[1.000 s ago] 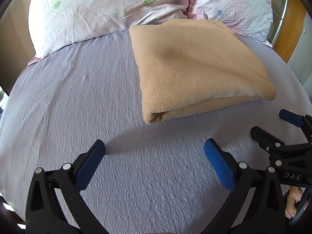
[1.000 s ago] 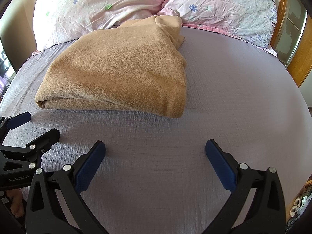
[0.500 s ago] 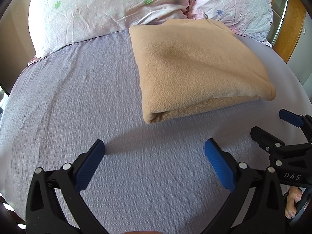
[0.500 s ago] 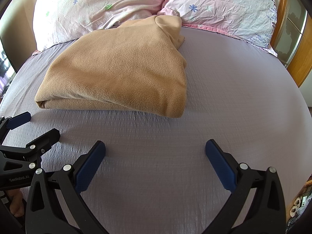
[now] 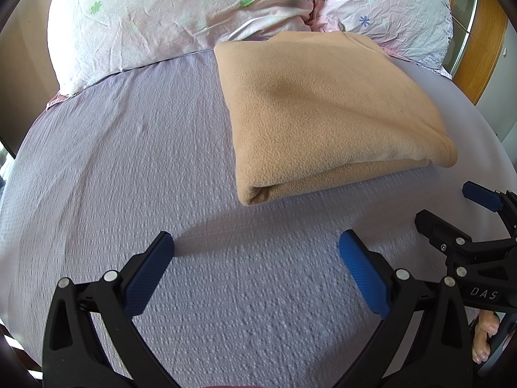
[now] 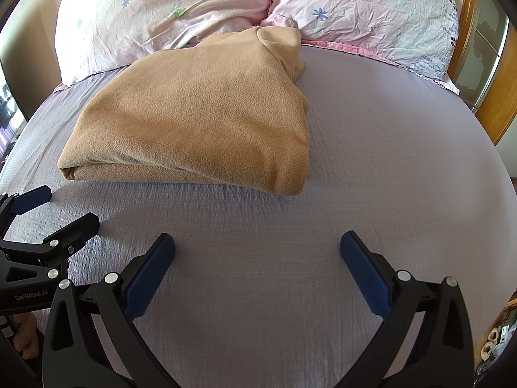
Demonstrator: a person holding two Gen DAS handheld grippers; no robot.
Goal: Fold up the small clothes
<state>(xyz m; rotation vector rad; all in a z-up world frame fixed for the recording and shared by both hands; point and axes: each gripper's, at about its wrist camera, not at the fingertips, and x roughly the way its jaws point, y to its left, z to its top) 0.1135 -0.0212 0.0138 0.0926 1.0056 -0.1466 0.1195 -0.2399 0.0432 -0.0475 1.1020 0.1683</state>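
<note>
Fleece is what we see: a tan folded garment (image 5: pixel 323 113) lying on the lilac bed sheet (image 5: pixel 129 161), its far end touching the floral pillows (image 5: pixel 181 16). We hold our left gripper (image 5: pixel 255 255) and right gripper (image 6: pixel 257 252) low over the sheet near its front edge, fingers spread wide and empty on both. The stack looks thick and soft, so we judge that a shallow pinch could catch only the top layer and peel the fold open. Closing too low might snag the sheet.
</note>
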